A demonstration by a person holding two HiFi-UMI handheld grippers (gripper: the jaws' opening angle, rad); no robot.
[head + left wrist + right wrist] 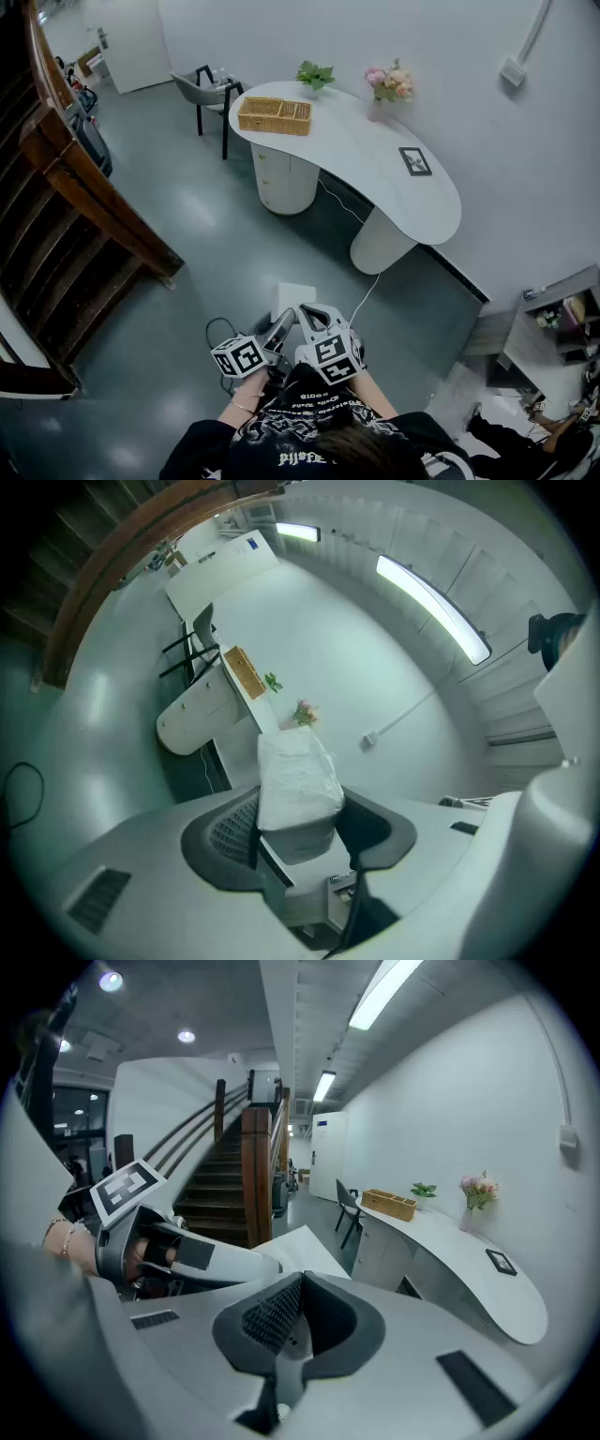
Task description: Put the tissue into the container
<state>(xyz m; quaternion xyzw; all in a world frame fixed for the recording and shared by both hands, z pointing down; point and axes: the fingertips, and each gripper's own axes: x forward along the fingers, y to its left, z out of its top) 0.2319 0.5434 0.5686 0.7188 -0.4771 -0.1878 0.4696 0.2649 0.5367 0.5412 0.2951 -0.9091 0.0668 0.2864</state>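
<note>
Near the body, a white plastic-wrapped tissue pack point(296, 775) is clamped at its near end by the left gripper point(300, 822); the right gripper point(295, 1309) is closed, empty. Soft and light, the pack is judged crushable; the woven wicker basket point(274, 115) stands far off.

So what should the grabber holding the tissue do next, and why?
Probably carry the tissue pack toward the white table: the left gripper clamps the pack, and the wicker basket stands on that table, well out of reach.
</note>
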